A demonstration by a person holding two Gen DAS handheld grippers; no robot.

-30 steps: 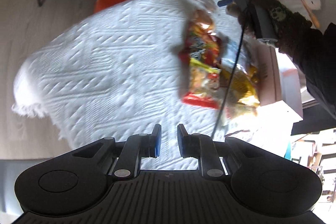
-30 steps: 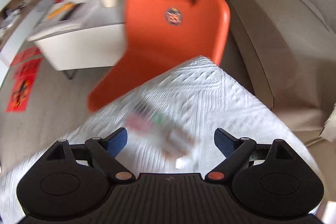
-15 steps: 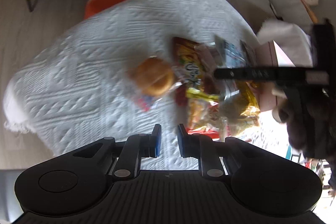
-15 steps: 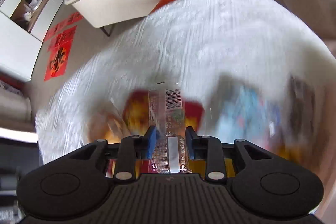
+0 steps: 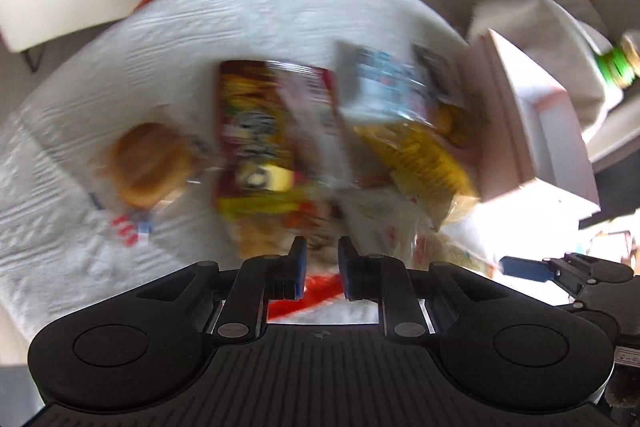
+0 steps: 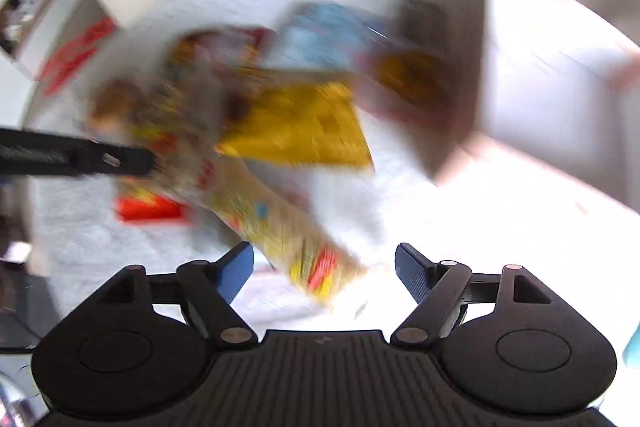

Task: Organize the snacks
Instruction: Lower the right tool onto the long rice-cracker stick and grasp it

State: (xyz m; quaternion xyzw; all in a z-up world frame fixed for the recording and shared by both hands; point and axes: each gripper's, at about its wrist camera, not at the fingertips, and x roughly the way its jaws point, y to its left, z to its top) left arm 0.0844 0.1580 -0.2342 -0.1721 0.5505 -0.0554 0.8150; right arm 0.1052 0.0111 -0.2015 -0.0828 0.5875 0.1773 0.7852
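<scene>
Left wrist view, blurred: left gripper (image 5: 322,259) jaws nearly clenched, nothing between them, hovering over a heap of snack packets (image 5: 280,147) mid-frame on the white-clothed bench (image 5: 120,67). A wrapped bun (image 5: 148,165) lies apart at left; a pink box (image 5: 532,131) stands at right. Right wrist view, blurred: right gripper (image 6: 324,267) jaws opening, a long patterned packet (image 6: 280,223) lying below them, unpinched; yellow packet (image 6: 304,125) above it. Judgement: packets light, crinkly, slippery, contents crushable; pinch a flat sealed edge. Bun soft; grip its wrapper.
</scene>
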